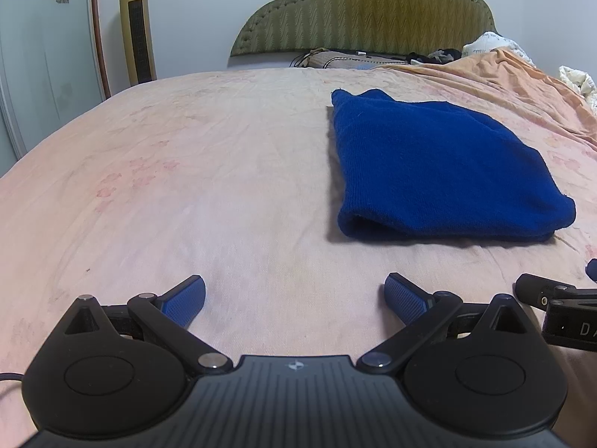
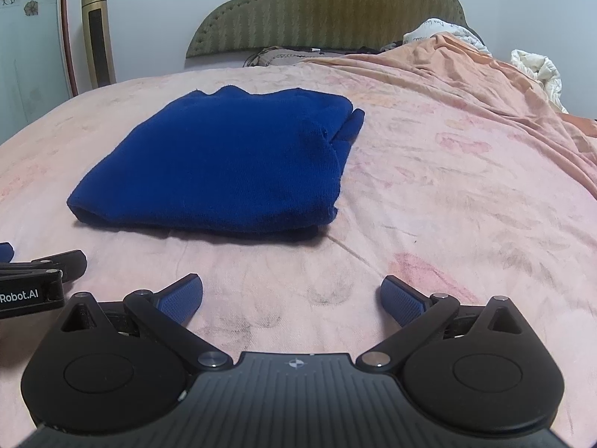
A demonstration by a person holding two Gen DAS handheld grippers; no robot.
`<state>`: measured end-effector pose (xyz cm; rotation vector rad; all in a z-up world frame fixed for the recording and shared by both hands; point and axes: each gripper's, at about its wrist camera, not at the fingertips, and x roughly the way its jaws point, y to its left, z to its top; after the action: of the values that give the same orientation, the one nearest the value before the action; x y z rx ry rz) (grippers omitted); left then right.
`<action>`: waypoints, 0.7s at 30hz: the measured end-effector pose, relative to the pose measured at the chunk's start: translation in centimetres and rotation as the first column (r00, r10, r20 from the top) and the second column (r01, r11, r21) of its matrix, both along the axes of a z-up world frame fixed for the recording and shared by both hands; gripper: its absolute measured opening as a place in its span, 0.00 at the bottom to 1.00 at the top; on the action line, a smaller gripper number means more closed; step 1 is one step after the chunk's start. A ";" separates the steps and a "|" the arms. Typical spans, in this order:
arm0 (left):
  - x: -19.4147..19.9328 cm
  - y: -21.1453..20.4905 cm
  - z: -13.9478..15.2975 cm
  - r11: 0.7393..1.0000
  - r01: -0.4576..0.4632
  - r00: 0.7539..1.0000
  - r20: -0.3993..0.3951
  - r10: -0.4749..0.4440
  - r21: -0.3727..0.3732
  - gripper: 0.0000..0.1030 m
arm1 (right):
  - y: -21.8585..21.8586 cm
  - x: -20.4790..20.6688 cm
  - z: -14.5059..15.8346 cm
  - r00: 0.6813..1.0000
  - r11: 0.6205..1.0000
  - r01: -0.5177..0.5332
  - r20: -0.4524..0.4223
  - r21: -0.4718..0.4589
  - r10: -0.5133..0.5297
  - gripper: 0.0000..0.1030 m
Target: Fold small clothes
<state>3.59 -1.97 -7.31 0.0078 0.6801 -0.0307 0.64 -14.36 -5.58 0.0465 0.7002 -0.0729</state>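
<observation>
A dark blue knitted garment (image 1: 440,168) lies folded into a thick rectangle on the pink bed sheet (image 1: 186,186), ahead and to the right in the left wrist view. The right wrist view has the same garment (image 2: 224,164) ahead and to the left, with a sleeve end poking out at its far right corner. My left gripper (image 1: 294,296) is open, low over the sheet, short of the garment and holding nothing. My right gripper (image 2: 291,295) is open too, a little back from the garment's near edge. Each gripper shows at the edge of the other's view.
A green padded headboard (image 1: 369,15) stands at the far end of the bed. An orange blanket (image 2: 466,74) is bunched along the right side, with white bedding (image 2: 537,67) beyond it. A gold tower fan (image 1: 137,30) stands by the wall at the left.
</observation>
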 end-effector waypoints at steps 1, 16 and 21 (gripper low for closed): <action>0.0 0.0 0.0 1.000 0.000 1.000 0.000 0.000 0.000 1.00 | 0.0 0.0 0.0 1.000 1.000 0.001 0.001 -0.001 -0.001 1.00; 0.0 0.0 -0.1 1.000 0.001 1.000 -0.001 -0.001 -0.001 1.00 | -0.1 0.0 -0.1 1.000 1.000 0.001 0.001 0.008 -0.001 1.00; 0.0 -0.1 -0.1 1.000 0.001 1.000 -0.001 -0.001 -0.001 1.00 | -0.1 0.0 -0.1 1.000 1.000 0.001 0.001 0.008 -0.001 1.00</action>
<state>3.60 -2.05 -7.42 0.0069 0.6807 -0.0321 0.64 -14.50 -5.68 0.0545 0.6996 -0.0708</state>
